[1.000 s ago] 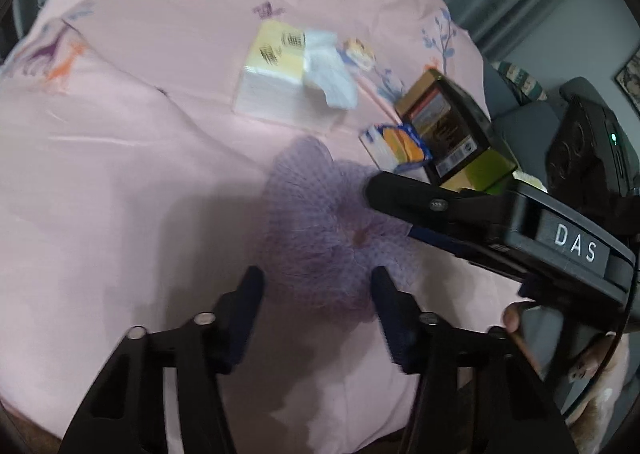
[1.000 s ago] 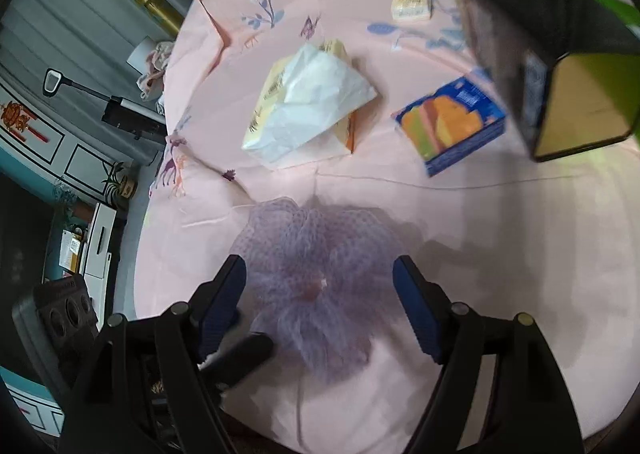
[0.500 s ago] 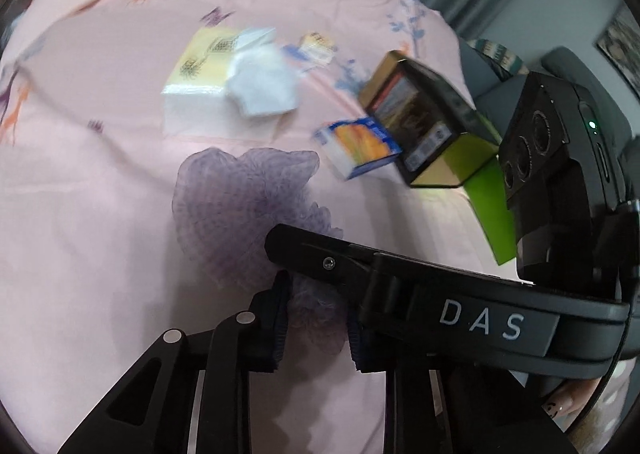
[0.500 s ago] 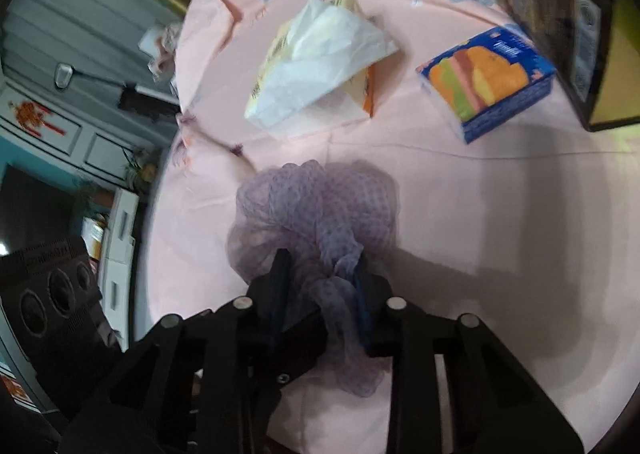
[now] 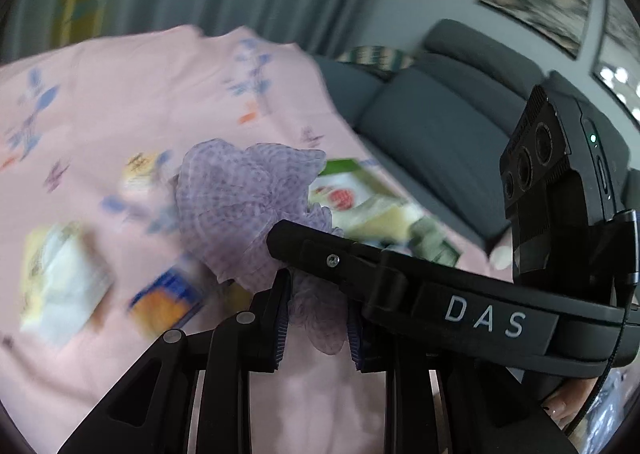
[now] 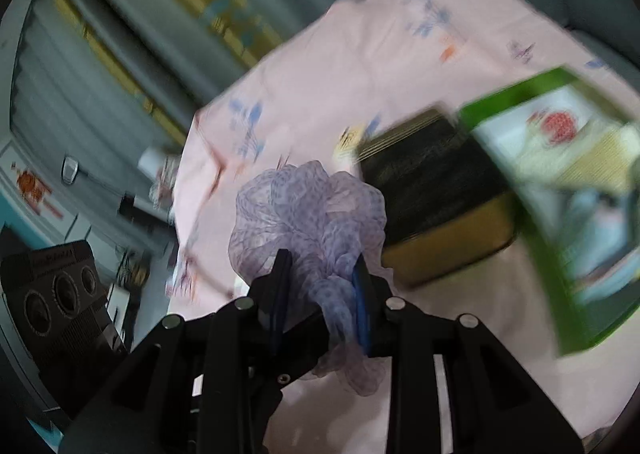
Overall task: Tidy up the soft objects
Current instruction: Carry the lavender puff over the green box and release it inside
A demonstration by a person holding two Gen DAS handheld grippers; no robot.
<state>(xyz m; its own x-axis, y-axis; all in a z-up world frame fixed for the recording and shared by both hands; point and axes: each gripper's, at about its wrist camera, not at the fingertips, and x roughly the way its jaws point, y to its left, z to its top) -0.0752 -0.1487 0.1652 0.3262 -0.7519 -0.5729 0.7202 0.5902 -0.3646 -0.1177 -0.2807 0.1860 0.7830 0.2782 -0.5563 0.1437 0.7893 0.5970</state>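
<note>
Purple mesh scrunchie (image 5: 244, 197) clamped by both left tongs (image 5: 316, 318) and right tongs (image 6: 320, 294), raised clear of pink-clothed tabletop (image 5: 120, 101), mid-carry. Next, probably: choosing a spot near tabletop edge, lowering gently, then releasing.

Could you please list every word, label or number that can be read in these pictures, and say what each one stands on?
"DAS": white letters on the side of the right claw, seen from the left wrist.
Green box: printing blurred, unreadable.
Dark tin: blurred, unreadable.
Blue and orange pack: blurred, unreadable.
Nothing else can be read.
</note>
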